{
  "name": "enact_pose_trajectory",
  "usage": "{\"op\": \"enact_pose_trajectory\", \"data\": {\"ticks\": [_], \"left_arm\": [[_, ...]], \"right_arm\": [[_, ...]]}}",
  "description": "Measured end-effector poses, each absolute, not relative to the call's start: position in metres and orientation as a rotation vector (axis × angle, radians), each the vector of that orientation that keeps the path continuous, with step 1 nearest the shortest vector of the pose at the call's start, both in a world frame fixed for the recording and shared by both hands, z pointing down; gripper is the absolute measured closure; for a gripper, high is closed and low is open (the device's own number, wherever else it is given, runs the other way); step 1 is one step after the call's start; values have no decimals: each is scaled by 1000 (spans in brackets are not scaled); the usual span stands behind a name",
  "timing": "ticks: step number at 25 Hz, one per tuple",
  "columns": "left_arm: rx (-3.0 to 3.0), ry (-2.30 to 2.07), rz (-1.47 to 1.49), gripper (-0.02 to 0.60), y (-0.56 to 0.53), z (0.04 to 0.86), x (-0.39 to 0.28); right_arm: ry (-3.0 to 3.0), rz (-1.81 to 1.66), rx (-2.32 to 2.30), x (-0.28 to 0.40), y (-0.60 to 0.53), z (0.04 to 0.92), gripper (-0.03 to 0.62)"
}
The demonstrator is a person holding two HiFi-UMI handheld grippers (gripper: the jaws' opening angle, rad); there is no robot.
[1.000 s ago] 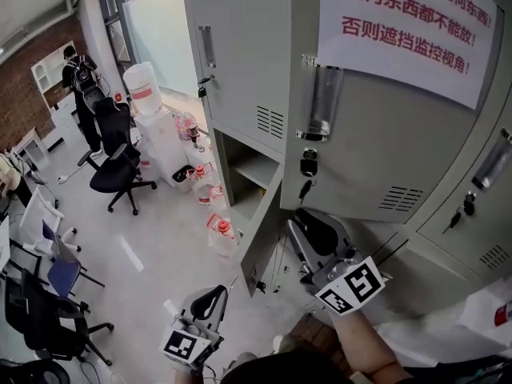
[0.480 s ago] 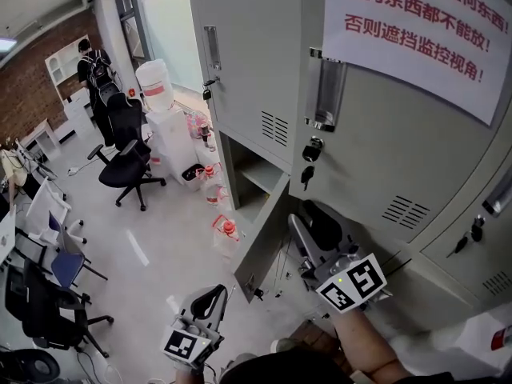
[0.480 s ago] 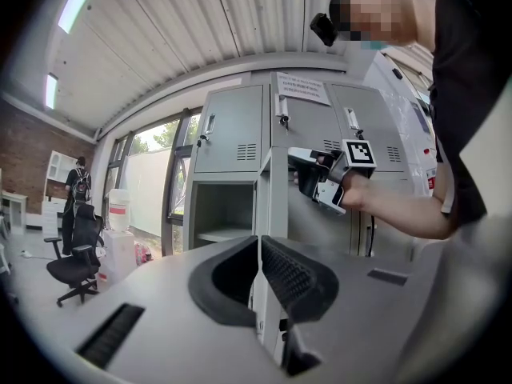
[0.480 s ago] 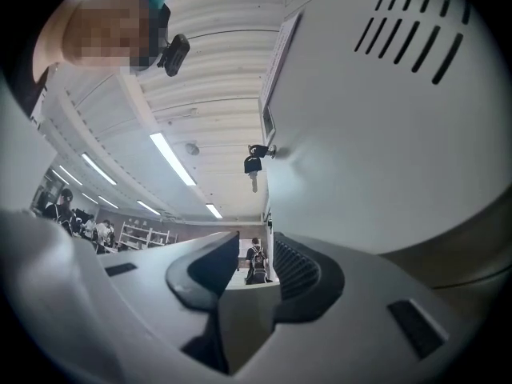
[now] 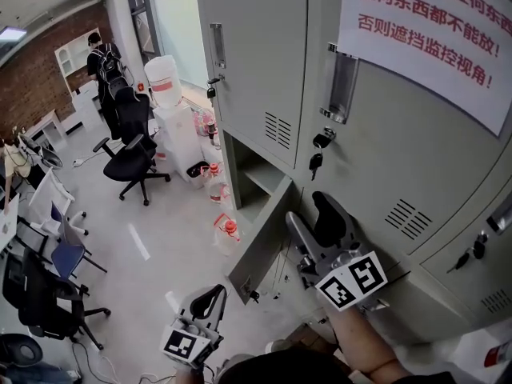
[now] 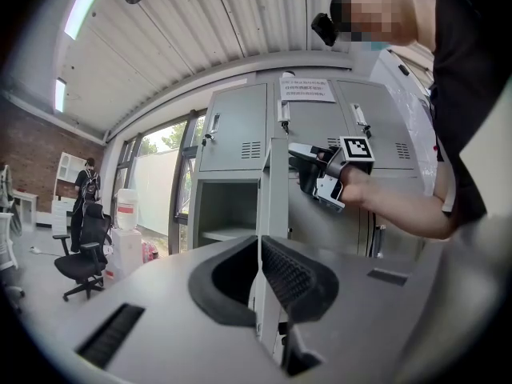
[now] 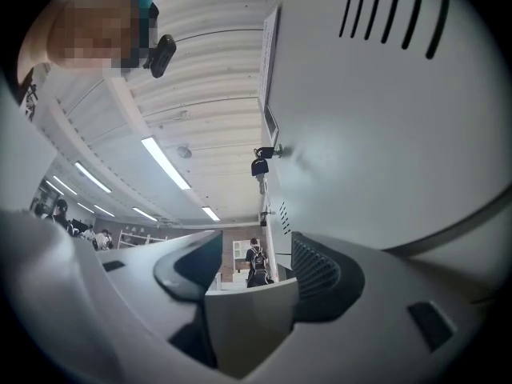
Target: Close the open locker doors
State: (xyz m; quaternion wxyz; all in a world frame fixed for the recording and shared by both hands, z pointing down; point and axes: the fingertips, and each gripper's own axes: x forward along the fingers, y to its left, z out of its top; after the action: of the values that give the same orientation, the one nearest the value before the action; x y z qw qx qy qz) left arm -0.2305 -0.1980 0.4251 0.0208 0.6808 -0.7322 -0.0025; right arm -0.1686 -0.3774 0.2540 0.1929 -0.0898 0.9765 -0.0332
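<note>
Spread wide at the right gripper (image 5: 314, 226), opened up just now. In the gap, as the right gripper view shows, only a pale grey metal edge, pressed by neither pad. Marker cube at five o'clock of the claw in the head view.

From twelve to two o'clock of that claw, close by its black pad, the face of the upper locker door (image 5: 384, 150) with its vent slots: shut or nearly so, hard to say which. At twelve, hanging from the lock, a bunch of keys (image 5: 318, 161); higher still, a white notice (image 5: 432, 30) in red print.

Just beside the claw at nine o'clock, the open lower locker door (image 5: 258, 250), swung well out from the cabinet. At eleven, behind it, the bare compartment (image 5: 254, 174) with its shelf.

Pressed together at the left gripper (image 5: 214, 296), tip to tip, pinching nothing. Low at seven o'clock of the right claw, well apart from the lockers, aimed at the swung-out door edge-on in the left gripper view.

Further out across the floor: at nine o'clock a water jug (image 5: 226, 229) with a red cap, near the open door's foot. At ten to eleven, a water dispenser (image 5: 166, 86), a black office chair (image 5: 132, 154) and a person (image 5: 104, 58) with a backpack, all well apart from the lockers.
</note>
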Motion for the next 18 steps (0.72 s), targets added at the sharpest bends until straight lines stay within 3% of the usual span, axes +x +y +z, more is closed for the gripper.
{"op": "enact_pose_trajectory", "data": {"ticks": [18], "left_arm": [[2077,-2302,-17,574,-201,426,-243]], "right_arm": [[2758,-178,-277,-181,-390,260,315]]}}
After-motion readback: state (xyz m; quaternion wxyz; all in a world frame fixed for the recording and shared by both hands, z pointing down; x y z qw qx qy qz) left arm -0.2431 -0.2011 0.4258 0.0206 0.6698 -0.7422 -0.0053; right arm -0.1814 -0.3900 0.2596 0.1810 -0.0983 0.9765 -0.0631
